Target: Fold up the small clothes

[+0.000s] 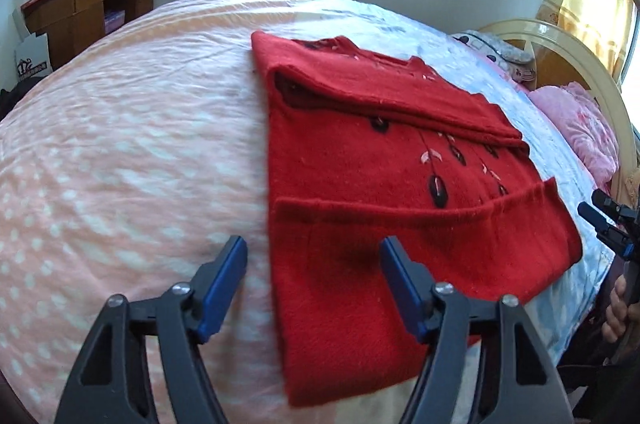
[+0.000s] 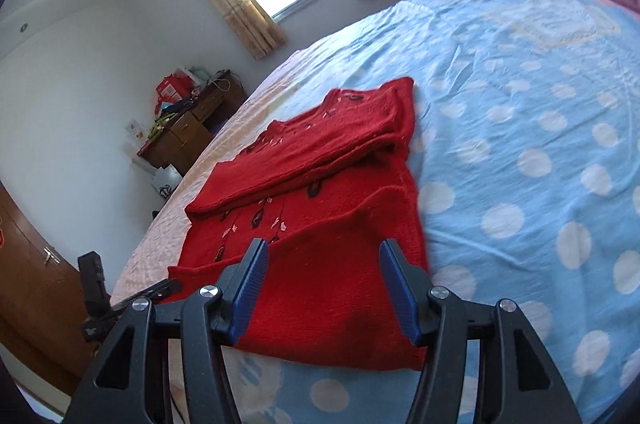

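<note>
A red knitted sweater [image 1: 384, 192] with dark and pink leaf embroidery lies flat on the bed, both sleeves folded across its front. It also shows in the right wrist view [image 2: 320, 208]. My left gripper [image 1: 314, 252] is open and empty, hovering above the sweater's near left hem corner. My right gripper [image 2: 324, 256] is open and empty, just above the sweater's near hem on the other side. The right gripper also shows at the right edge of the left wrist view [image 1: 608, 220].
The bed sheet is pink with white dots [image 1: 120, 164] on one half and blue with white dots [image 2: 540, 144] on the other. Pink pillows [image 1: 588, 128] and a headboard [image 1: 592, 64] lie at one end. A wooden desk [image 1: 88, 12] stands by the wall.
</note>
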